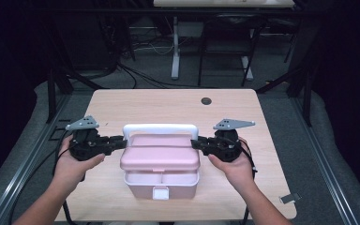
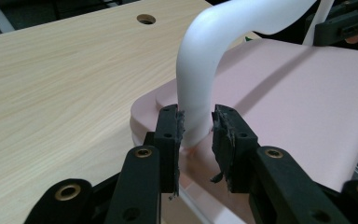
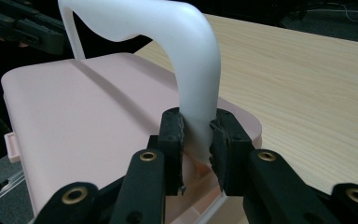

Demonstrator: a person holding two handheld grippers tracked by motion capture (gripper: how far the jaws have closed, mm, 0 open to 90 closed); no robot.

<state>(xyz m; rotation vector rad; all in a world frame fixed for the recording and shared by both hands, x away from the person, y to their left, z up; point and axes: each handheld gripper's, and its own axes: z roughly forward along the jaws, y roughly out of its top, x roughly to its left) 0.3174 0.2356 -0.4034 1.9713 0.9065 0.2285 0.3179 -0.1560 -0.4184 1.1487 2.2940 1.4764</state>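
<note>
A pink box with a flat lid [image 1: 159, 152] and a white latch [image 1: 161, 192] stands at the table's front middle, its white handle [image 1: 159, 127] upright. My left gripper [image 1: 124, 140] reaches the handle's left leg from the left. In the left gripper view the handle [image 2: 200, 70] stands between the jaws of that gripper [image 2: 196, 126]: one pad touches it, the other sits a sliver off. My right gripper [image 1: 193, 143] comes in from the right. In the right gripper view it [image 3: 197, 133] is shut on the handle's other leg [image 3: 191, 60], both pads pressing, above the lid [image 3: 84, 107].
The light wooden table [image 1: 168, 103] has a round cable hole [image 1: 206, 101] at the back, and bare wood lies on both sides of the box. A small metal clip [image 1: 289, 198] sits at the front right corner. Dark frame rails run along both table sides.
</note>
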